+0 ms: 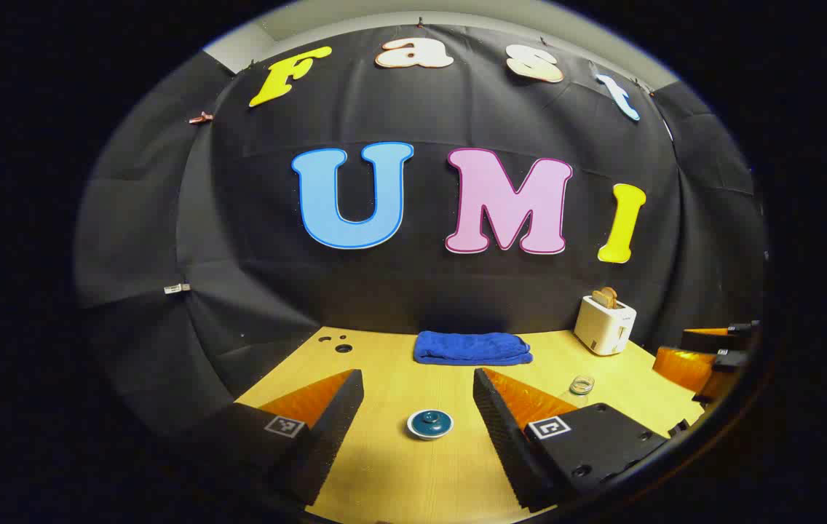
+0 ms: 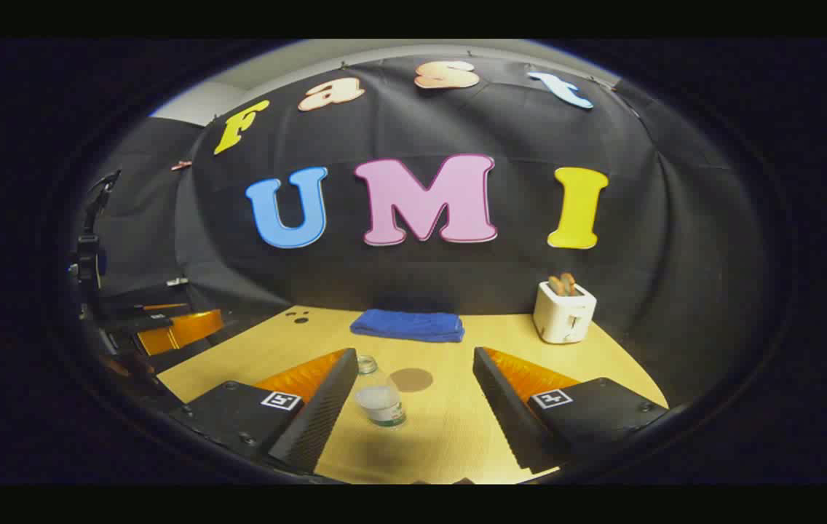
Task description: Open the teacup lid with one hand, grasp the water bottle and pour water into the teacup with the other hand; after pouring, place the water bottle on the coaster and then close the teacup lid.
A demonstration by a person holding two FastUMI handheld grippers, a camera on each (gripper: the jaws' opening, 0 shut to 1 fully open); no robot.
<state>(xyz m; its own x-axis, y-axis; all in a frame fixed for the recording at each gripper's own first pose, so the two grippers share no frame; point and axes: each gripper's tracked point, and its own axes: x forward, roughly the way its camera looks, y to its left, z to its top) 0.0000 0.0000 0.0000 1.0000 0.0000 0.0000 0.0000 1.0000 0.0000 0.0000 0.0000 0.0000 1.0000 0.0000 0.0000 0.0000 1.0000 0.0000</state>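
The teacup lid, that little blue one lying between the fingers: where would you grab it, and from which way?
By the small round knob in the middle of the teacup lid, coming down from above. The lid is low and domed, so its rim gives little to pinch, while the knob stands up. The left gripper is open, a finger on each side, well lined up.

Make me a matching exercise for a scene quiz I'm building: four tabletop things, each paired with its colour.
Things:
1. towel
2. toaster
3. teacup lid
4. coaster

Colours:
A. brown
B. teal
C. blue
D. white

Pairs: 1-C, 2-D, 3-B, 4-A
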